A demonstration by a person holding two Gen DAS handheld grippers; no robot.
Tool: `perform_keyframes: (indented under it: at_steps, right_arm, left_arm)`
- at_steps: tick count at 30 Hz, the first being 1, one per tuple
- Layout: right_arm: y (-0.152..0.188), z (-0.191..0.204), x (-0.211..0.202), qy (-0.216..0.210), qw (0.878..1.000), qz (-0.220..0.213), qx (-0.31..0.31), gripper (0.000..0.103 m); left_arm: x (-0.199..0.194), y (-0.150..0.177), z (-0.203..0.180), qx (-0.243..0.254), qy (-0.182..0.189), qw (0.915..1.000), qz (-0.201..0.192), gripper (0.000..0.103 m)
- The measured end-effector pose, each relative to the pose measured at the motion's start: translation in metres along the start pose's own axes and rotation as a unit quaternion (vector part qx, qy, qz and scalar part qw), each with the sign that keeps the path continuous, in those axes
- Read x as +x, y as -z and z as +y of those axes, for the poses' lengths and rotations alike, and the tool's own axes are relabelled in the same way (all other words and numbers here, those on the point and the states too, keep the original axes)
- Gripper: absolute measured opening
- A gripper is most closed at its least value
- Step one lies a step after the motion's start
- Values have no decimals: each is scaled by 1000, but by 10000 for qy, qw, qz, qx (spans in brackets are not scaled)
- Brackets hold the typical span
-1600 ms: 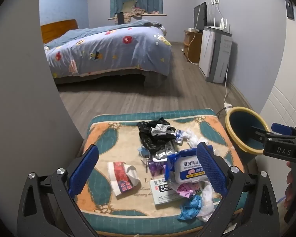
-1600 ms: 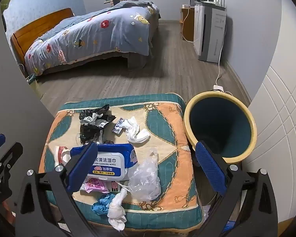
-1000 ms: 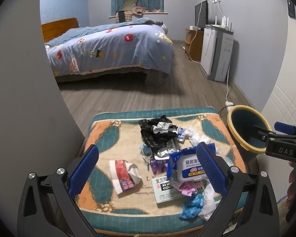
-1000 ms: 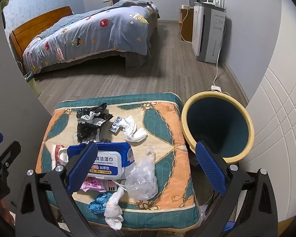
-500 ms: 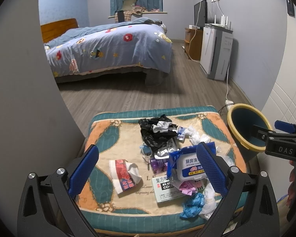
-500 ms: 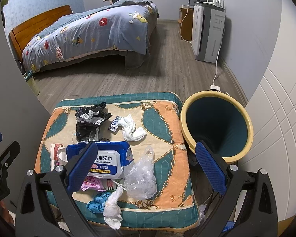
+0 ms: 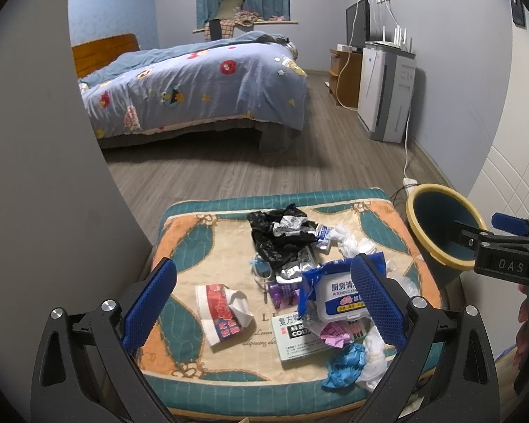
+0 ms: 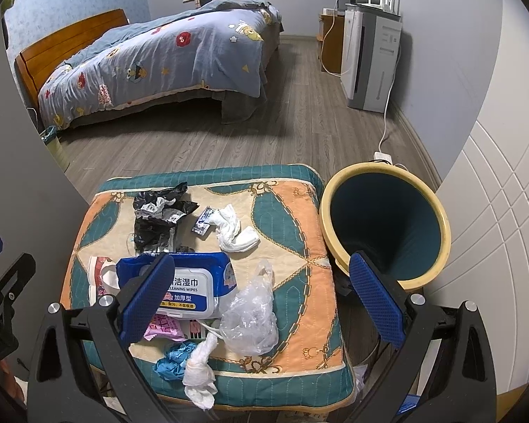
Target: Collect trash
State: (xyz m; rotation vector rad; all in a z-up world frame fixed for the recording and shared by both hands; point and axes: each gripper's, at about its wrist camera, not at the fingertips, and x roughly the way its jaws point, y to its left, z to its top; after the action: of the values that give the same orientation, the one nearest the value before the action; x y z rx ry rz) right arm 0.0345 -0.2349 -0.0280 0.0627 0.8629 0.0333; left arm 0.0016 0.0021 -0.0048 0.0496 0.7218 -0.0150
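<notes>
Both grippers hung above the near edge of the cushion (image 8: 292,218), nothing picked yet. Left gripper (image 7: 261,303) had its jaws spread wide and empty, roughly over the crumpled red-and-white wrapper (image 7: 222,313) near the near-left corner. Trash sat piled mid to near-right on the cushion: black bag (image 8: 158,218) toward the far side, blue wipes pack (image 8: 190,282), white tissues (image 8: 234,232), clear plastic bag (image 8: 250,317), blue glove (image 8: 172,357) at the near edge. All crumpled, light, loose. Right gripper (image 8: 261,303) was also wide apart and empty. The bin (image 8: 384,229), yellow rim, stood touching the cushion's right edge, probably so drops stay short.
</notes>
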Motion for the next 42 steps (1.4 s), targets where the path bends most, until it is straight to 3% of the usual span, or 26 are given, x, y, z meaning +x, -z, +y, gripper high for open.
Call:
perform_keyframes:
  at_steps: [32,42]
  right_arm:
    - [3,-1,4,-7,9999,112,42,97]
    - [20,-7,30,-53,9981,567,217,97]
  left_arm:
    - [1,1,-1,14,-5,10000,13,98]
    - [17,9,-3,85,66,9999,40,98]
